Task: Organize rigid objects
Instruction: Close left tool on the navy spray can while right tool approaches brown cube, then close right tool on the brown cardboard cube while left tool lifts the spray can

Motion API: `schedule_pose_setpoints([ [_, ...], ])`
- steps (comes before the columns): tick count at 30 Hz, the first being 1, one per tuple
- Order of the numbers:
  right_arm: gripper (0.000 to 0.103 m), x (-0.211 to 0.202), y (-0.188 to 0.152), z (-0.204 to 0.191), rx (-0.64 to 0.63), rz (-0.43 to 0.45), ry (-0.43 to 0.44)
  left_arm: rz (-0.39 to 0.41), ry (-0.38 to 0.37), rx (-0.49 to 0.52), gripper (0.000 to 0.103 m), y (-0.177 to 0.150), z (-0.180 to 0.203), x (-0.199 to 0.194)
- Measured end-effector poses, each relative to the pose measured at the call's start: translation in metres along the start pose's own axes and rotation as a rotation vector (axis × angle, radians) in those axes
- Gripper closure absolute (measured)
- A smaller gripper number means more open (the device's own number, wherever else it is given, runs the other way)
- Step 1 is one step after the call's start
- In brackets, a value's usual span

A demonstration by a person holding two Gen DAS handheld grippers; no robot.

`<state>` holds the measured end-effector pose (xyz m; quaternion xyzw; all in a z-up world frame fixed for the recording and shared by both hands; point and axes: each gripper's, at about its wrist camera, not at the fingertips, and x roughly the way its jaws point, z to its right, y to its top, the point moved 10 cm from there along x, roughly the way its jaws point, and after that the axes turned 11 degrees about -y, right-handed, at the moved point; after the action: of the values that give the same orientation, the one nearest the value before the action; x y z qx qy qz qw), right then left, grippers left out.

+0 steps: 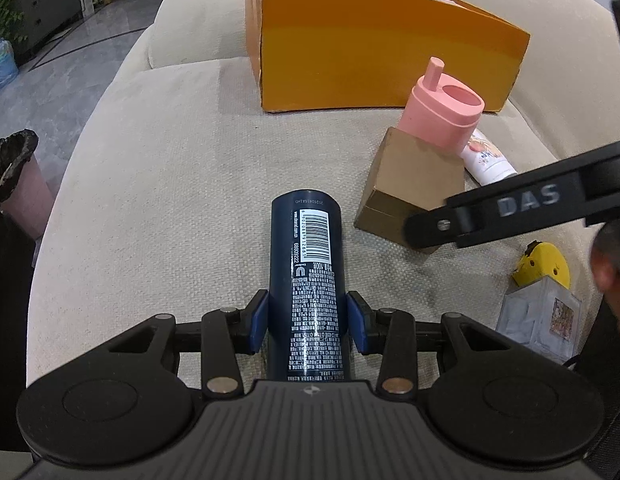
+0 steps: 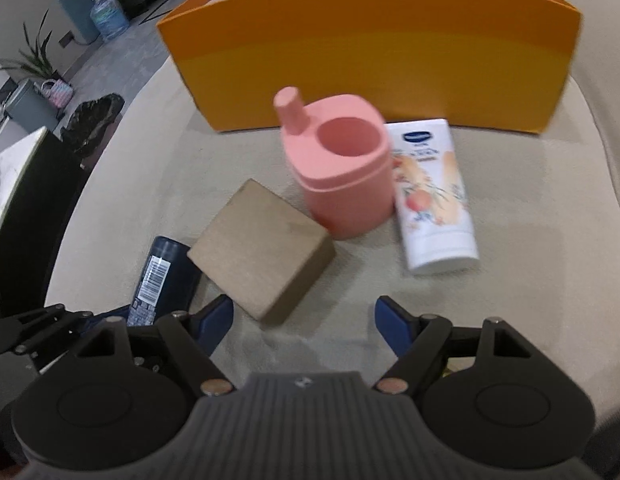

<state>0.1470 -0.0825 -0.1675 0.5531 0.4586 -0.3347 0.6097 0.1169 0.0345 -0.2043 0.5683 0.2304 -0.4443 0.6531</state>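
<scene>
— Left wrist view first?
— Left gripper [image 1: 308, 322] clamped on a dark blue can [image 1: 308, 280], blue pads [image 1: 258, 322] pressing both sides, can lying lengthwise on the sofa seat [image 1: 170, 180] and pointing toward the back. Beyond it, near the back cushions, an orange box [image 1: 373, 52]. Right of the can, a brown cardboard box [image 1: 409, 184], with a pink cup [image 1: 441, 112] behind it and a white tube [image 1: 489, 160] just beside that. Crossing in from the right edge, a black finger of the right gripper [image 1: 429, 226], reaching over the cardboard box's near corner. At the seat's right edge, a yellow toy [image 1: 543, 266] above a clear case [image 1: 539, 316].

— And the right wrist view?
— Blurred somewhat. Right gripper [image 2: 304, 320] spread wide, nothing between the pads [image 2: 218, 318]; cardboard box [image 2: 262, 256] just ahead, near the left pad, contact hard to tell. Can [image 2: 162, 280] left of it, held by the left gripper [image 2: 38, 332]. Pink cup [image 2: 341, 168] upright mid-seat, tube [image 2: 433, 196] lying touching its right side, orange box [image 2: 369, 60] behind.
</scene>
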Motion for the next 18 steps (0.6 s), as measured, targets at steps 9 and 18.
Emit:
schedule_pose_setpoints([
  [9,0.027,0.009,0.018,-0.025,-0.085,0.066,-0.002,-0.002,-0.014,-0.006,0.056,-0.001,-0.002,-0.001],
  [18,0.032,0.019,0.032,-0.043,-0.266,0.125,-0.028,-0.004,-0.016,-0.004,0.053,0.000,-0.004,0.000],
])
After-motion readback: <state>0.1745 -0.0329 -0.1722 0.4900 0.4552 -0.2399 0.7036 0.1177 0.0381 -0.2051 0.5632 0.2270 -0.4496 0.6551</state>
